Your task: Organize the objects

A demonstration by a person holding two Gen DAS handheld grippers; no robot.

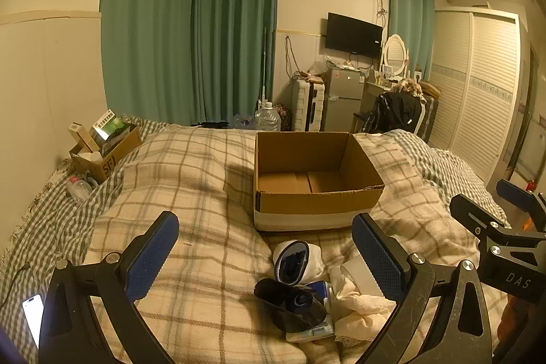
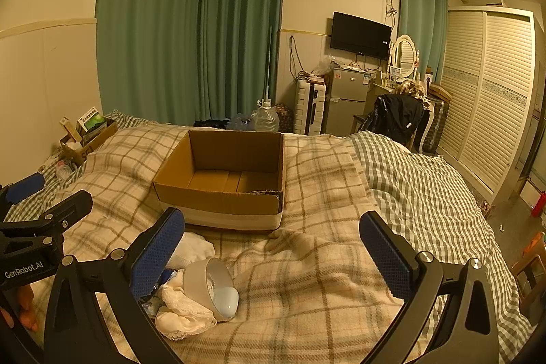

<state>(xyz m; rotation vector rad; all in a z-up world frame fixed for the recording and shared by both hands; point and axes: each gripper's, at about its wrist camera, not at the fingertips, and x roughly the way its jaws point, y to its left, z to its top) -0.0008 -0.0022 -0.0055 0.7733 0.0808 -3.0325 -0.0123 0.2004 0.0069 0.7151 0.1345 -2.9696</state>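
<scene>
— Green curtains (image 1: 191, 33) fill the upper left of both views, and a plaid blanket (image 1: 191, 179) covers the bed. What sits on it?

— An open cardboard box (image 1: 314, 179) at frame centre in the left wrist view, left of centre in the right wrist view. Its inside looks bare.

— And the things to sort?

— They lie in a small pile just in front of the box, low in the frame. A round mirror (image 1: 292, 262) leans up in a white case, a dark glossy object (image 1: 290, 304) lies below it, and cream lace cloth (image 1: 361, 312) bunches to the right. In the right wrist view, a white lamp-like dome (image 2: 213, 287) touches that cloth.

— The tongs?

— Left tongs (image 1: 266, 251) stand wide, holding nothing, with the pile between the blue pads. Right tongs (image 2: 273, 248) also stand wide and empty over bare blanket, with the pile by the left pad.

— Anything else?

— A smaller carton (image 1: 102, 156) full of packets rests at the left edge.
</scene>
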